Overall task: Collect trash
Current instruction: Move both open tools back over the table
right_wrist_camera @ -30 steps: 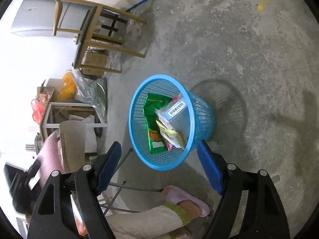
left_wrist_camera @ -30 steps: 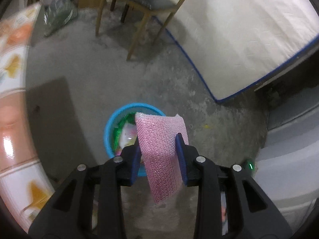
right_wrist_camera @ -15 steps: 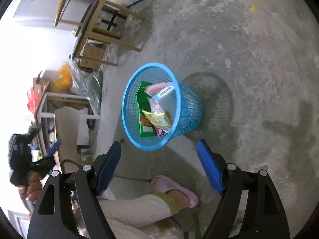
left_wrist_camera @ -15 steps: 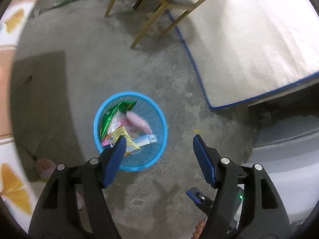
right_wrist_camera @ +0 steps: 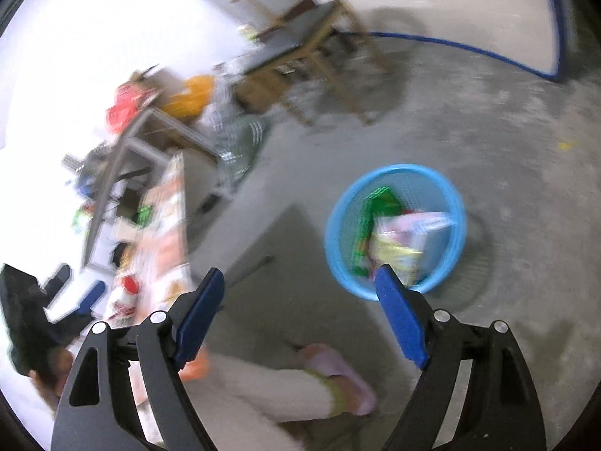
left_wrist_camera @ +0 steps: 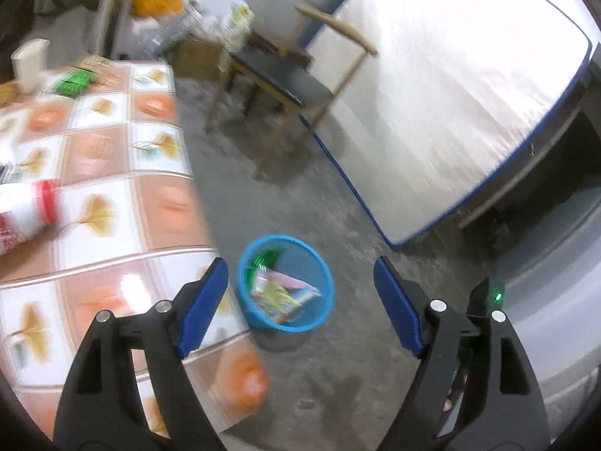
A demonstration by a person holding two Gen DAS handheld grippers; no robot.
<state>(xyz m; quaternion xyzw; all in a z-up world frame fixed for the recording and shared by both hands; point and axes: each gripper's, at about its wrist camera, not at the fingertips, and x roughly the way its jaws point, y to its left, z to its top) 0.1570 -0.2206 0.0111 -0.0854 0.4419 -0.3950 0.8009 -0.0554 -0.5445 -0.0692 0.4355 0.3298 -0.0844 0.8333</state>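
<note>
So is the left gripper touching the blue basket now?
Apart. In the left wrist view the left gripper stands open and empty, with the blue basket far below on the concrete floor.

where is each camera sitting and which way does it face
Left wrist: on the left tongs, angled down over the table edge toward the blue bin, chair and mattress; only its open tongs show.
Right wrist: on the right tongs, angled down at the floor; open tongs, a trouser leg and slipper show.
Shared: bin, chair, table.
</note>
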